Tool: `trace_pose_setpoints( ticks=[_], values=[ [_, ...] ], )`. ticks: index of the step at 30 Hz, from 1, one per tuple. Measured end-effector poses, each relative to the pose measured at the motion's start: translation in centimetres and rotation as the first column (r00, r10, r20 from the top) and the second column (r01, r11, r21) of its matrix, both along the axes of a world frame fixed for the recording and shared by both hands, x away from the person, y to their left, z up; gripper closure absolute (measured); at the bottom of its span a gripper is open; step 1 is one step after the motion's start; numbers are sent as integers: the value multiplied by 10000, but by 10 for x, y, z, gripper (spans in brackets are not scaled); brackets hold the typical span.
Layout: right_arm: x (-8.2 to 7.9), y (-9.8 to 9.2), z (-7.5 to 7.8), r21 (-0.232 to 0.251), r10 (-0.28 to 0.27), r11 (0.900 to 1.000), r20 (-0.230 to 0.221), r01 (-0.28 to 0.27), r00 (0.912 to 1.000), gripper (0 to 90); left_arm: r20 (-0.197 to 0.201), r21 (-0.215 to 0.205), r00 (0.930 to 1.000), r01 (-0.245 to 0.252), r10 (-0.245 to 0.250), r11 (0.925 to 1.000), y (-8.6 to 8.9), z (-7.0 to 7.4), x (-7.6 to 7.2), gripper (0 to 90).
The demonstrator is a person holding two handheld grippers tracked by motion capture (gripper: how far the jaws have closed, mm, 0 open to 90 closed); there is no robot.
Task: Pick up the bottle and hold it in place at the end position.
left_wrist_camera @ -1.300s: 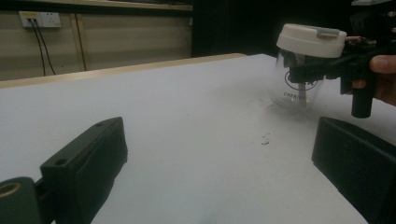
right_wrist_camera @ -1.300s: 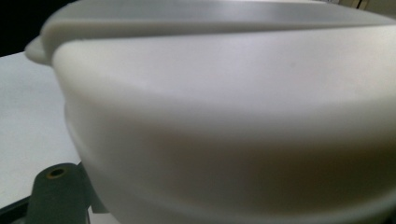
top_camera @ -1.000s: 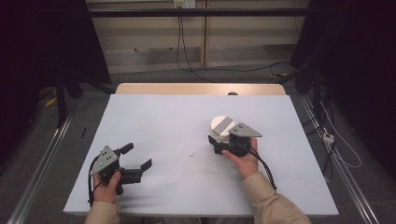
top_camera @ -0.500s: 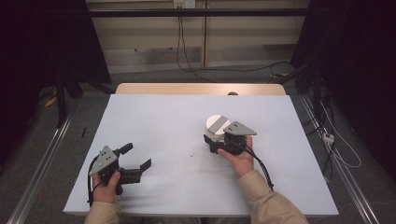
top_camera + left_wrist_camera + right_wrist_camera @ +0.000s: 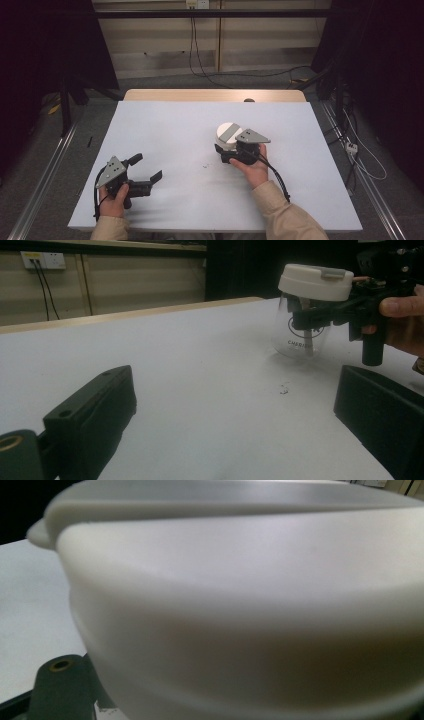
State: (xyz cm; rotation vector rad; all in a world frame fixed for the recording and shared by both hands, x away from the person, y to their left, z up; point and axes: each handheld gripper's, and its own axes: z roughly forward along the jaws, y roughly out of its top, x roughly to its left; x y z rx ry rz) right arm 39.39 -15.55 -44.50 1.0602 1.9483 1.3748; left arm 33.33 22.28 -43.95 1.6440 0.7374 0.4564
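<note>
Clear glass jar (image 5: 300, 335) with white lid (image 5: 316, 282), standing right of centre on our white table (image 5: 170, 130), our right gripper (image 5: 231, 152) clamped around its body just under the lid, our left gripper (image 5: 148, 169) resting open near the table's front-left, well apart.

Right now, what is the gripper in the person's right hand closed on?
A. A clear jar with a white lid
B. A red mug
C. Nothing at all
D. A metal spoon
A: in the left gripper view the right gripper has its black jaws closed on the clear jar just under the white lid, with the jar standing on the table.
</note>
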Motion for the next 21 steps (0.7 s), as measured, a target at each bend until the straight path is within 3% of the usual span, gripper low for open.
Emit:
trace_pose_setpoints(
  ticks=[21],
  values=[
    [7,10,5,56,191,9998,52,-192,9998,184,4,-80,10000,-9,9,10000,3,0,0,30]
  ],
)
